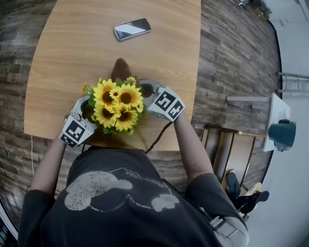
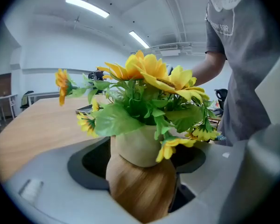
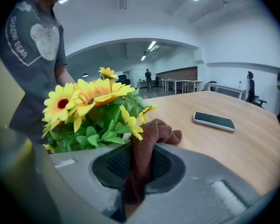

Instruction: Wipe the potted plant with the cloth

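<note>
Head view puts the left gripper (image 1: 78, 122) at 8 o'clock of the potted plant (image 1: 116, 106), a bunch of yellow artificial sunflowers with green leaves. The plant sits at the 6 o'clock edge of the light wooden table (image 1: 67, 40), close to the person. Left gripper view explains that placing. Its jaws are clasped around the rounded cream and wood-brown pot (image 2: 139, 148), which fills the gap between them. This hand seems to be steadying the plant so it cannot tip or slide while the other hand works. Whether the pot rests on the table or is raised a little, I cannot tell.

At 3 o'clock of the blooms is the right gripper (image 1: 153, 94). Right gripper view shows its jaws clenched on a reddish-brown cloth (image 3: 147, 148). The grip is low on the cloth, so a bunched end stands out ahead of the jaws, just beside the leaves and a drooping yellow bloom. That free wad looks meant as the rubbing surface. Whether it touches the foliage is unclear.

At 2 o'clock of the cloth, a black smartphone (image 3: 214, 121) lies flat, well apart.
</note>
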A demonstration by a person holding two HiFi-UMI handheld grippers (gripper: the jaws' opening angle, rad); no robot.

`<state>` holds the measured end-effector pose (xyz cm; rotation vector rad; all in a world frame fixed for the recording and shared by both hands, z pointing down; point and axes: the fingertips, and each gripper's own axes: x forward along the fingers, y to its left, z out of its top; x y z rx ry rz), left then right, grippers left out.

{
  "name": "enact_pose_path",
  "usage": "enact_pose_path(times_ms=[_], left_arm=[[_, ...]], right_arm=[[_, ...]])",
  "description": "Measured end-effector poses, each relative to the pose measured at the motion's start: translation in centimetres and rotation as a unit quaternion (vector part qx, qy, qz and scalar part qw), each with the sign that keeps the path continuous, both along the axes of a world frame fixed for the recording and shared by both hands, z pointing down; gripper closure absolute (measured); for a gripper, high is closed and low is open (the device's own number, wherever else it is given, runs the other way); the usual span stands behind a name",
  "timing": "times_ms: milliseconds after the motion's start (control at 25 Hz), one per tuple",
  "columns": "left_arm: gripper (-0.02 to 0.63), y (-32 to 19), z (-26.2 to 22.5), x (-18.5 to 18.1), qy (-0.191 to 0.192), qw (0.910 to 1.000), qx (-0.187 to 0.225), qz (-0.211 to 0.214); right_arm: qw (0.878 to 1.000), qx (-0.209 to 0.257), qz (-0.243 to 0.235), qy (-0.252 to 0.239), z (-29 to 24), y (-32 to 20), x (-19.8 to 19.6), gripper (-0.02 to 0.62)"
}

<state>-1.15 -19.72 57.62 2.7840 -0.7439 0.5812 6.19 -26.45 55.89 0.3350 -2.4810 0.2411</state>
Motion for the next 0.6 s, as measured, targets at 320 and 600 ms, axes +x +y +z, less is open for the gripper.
enact_pose_path(times_ms=[320, 600], left_arm=[[0.258, -0.6, -0.1, -0.7, -0.012, 0.9975, 0.005, -0.069], [0.303, -0.3, -0.9, -0.5, 0.015, 0.9946, 0.002, -0.103]], right_arm=[[0.998, 0.008, 0.061, 0.006, -0.2, 2.3, 2.6, 0.551], [0.992, 0.016, 0.122, 0.021, 0.5, 4.4, 5.0, 0.551]])
